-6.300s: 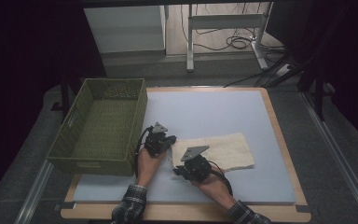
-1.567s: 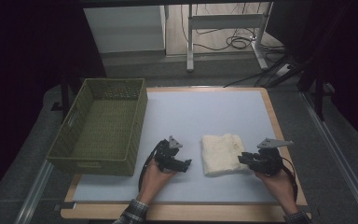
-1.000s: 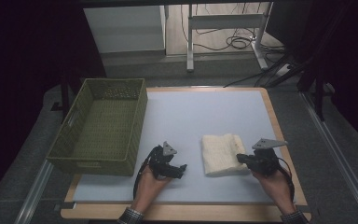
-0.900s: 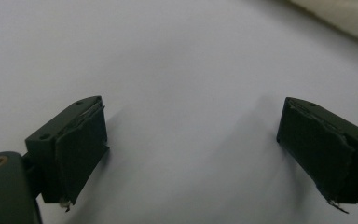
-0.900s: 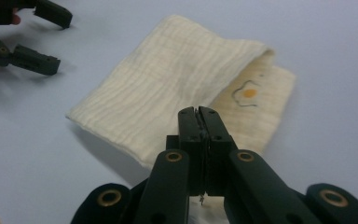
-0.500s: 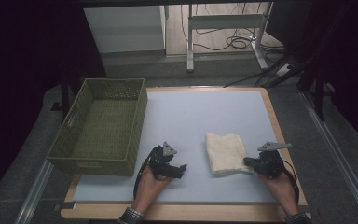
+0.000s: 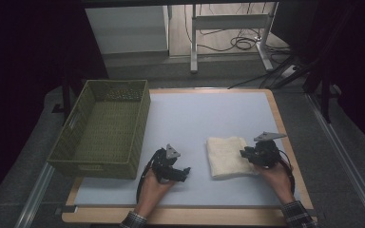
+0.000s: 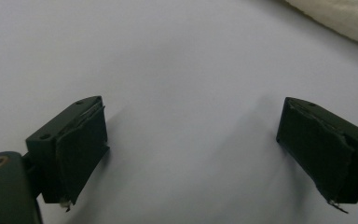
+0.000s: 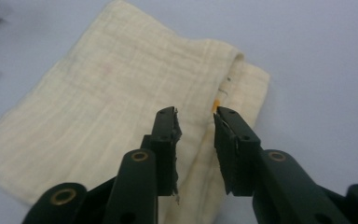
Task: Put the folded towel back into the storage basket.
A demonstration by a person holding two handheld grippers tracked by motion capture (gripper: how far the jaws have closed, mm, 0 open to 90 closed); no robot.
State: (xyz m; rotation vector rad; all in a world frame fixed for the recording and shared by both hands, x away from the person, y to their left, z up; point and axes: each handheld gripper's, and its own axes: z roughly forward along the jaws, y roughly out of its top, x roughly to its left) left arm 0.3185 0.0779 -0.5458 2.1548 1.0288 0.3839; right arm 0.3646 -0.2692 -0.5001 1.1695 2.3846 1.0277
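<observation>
The right gripper [image 9: 195,122] hangs over the folded cloth [image 9: 121,116], its jaws just opened a narrow gap, nothing pinched between them. The cloth's folded edge lies directly beneath and ahead of the tips, its long axis running away from them. The left gripper [image 7: 178,172], jaws wide and empty, rests well apart on the table [image 7: 209,114], so the right hand is nearer.

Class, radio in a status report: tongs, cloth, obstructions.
Left tongs open over bare table. Right tongs just opening above folded cloth, nothing gripped. Basket off left, path clear.
</observation>
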